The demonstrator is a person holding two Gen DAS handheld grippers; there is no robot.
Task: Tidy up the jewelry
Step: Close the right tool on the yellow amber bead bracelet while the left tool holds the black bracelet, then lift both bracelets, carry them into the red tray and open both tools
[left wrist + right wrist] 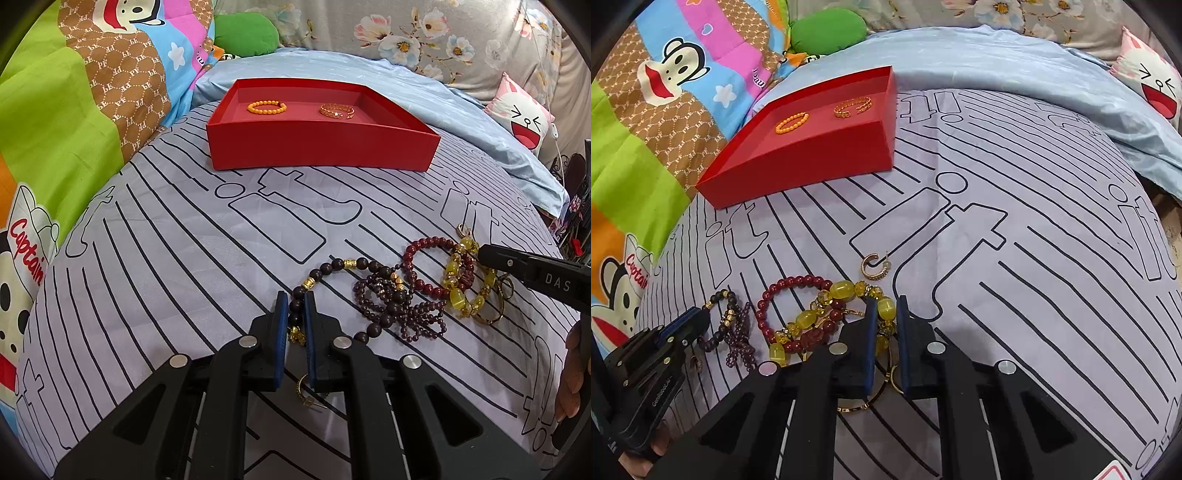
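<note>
Right wrist view: right gripper [886,314] fingers clamp a yellow glass-bead bracelet [834,314] on the bed (striped sheet); left gripper [295,308] fingers pinch a dark wooden-bead bracelet [332,275].

striped bedsheet [184,258] | cartoon quilt [74,110] | green cushion [245,35] | pink pillow [524,114]

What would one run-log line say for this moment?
left gripper: shut on dark bead bracelet | right gripper: shut on yellow bead bracelet | red tray: two bracelets
</note>
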